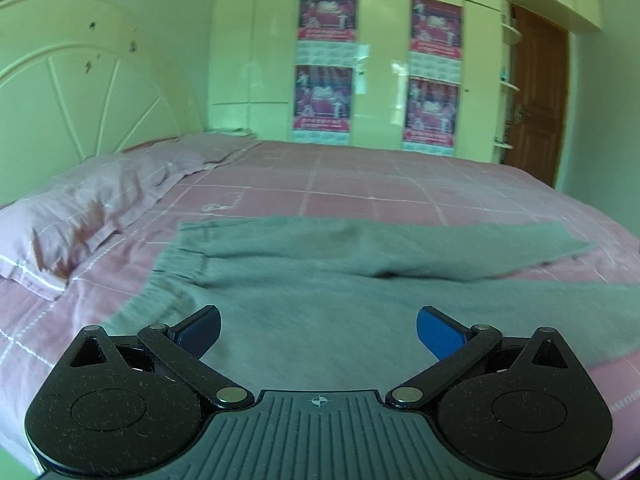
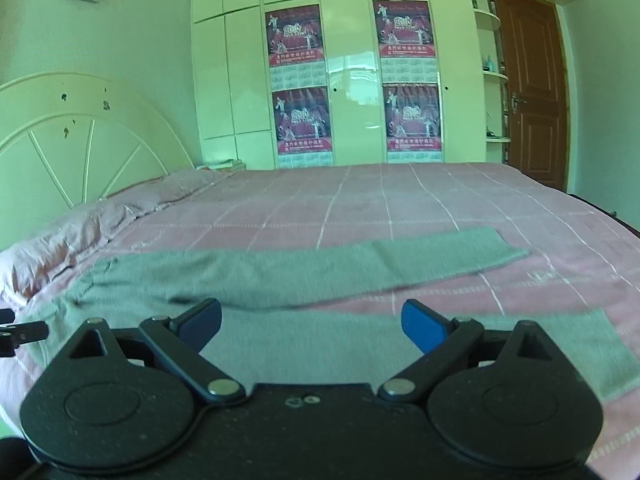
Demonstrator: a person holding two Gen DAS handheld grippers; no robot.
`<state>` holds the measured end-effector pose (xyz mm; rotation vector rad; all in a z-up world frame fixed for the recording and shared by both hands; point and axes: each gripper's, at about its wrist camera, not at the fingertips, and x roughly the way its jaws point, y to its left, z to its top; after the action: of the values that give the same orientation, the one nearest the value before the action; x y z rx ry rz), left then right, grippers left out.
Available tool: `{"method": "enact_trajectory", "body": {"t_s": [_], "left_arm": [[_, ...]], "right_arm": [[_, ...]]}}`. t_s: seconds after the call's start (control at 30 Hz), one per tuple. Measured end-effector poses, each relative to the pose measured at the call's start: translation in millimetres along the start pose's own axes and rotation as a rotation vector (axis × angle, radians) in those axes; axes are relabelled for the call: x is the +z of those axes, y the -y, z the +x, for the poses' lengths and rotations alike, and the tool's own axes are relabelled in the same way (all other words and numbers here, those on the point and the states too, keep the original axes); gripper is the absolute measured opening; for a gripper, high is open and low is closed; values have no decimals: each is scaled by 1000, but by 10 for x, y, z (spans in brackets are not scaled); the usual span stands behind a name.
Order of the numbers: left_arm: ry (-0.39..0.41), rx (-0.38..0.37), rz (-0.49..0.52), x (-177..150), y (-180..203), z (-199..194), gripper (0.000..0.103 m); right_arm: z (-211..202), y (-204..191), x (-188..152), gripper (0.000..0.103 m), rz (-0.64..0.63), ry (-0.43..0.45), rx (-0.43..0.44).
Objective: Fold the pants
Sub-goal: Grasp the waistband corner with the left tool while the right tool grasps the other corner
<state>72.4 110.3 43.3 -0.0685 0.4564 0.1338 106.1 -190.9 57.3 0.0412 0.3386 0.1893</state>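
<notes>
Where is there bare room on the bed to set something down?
Free: the sheet beyond the pants, toward the wardrobe, and a strip between the legs on the right. Crowded: the near side under the pants, and the pillow end.

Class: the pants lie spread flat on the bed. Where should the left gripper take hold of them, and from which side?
Grip the waistband, at its near corner, coming from the pillow side. The gathered elastic edge is thicker than the flat legs, so the open left gripper can slide one finger beneath it.

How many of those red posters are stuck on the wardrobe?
4, all on the wardrobe doors behind the bed: upper left, lower left, upper right, lower right. None seems hidden.
</notes>
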Motion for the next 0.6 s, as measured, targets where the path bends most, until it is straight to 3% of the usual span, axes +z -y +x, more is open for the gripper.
{"method": "enact_trajectory", "body": {"t_s": [0.17, 0.43, 0.57, 0.6], "left_arm": [[-48, 36, -44, 315, -573, 466, 103], [-86, 138, 28, 772, -1238, 1520, 103], [-129, 93, 20, 932, -1590, 2169, 102], [-150, 70, 20, 938, -1666, 2349, 95]], "right_arm": [[521, -123, 310, 89, -55, -9, 25], [1381, -371, 577, 82, -173, -56, 45], [1837, -397, 653, 82, -198, -85, 40], [1946, -404, 670, 82, -196, -95, 42]]}}
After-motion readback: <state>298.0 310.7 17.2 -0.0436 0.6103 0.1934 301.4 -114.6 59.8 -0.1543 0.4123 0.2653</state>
